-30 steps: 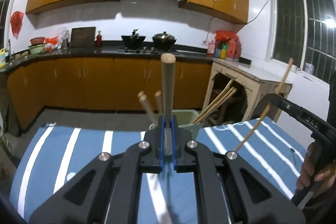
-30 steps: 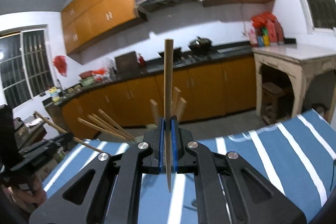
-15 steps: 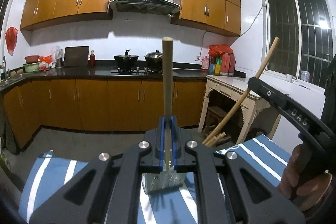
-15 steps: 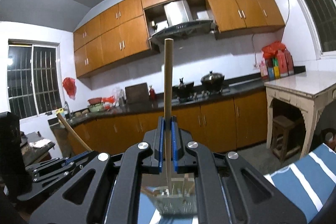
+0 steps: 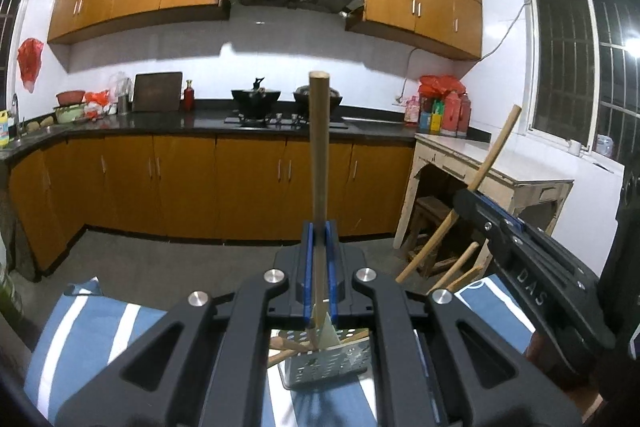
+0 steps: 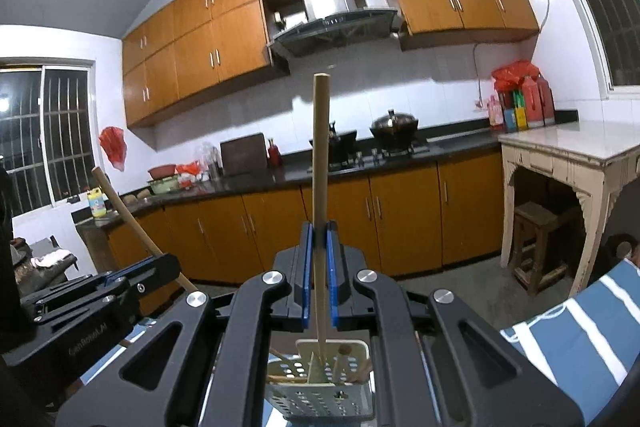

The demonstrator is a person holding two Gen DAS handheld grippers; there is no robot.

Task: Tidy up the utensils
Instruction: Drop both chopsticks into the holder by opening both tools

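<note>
My left gripper (image 5: 319, 227) is shut on a thick wooden handle (image 5: 319, 147) that stands upright. Its flat lower end (image 5: 325, 331) hangs just over the perforated metal utensil holder (image 5: 324, 367). My right gripper (image 6: 319, 227) is shut on a thin wooden stick (image 6: 320, 167), whose lower tip reaches into the holder (image 6: 320, 399) among several wooden utensils. In the left wrist view the right gripper (image 5: 520, 259) comes in from the right with its stick (image 5: 494, 155) slanting up. The right wrist view shows the left gripper (image 6: 100, 291) at the left with its handle (image 6: 128, 215).
The holder stands on a table with a blue and white striped cloth (image 5: 80, 339). Beyond the table's far edge are the floor, orange kitchen cabinets (image 5: 180, 183), and a beige side table (image 5: 500, 167) with a wooden stool (image 5: 432, 223) under it.
Both grippers moved forward over the holder, which went from ahead of the fingers to beneath them. The utensils stayed gripped and upright. Less of the striped cloth shows now.
</note>
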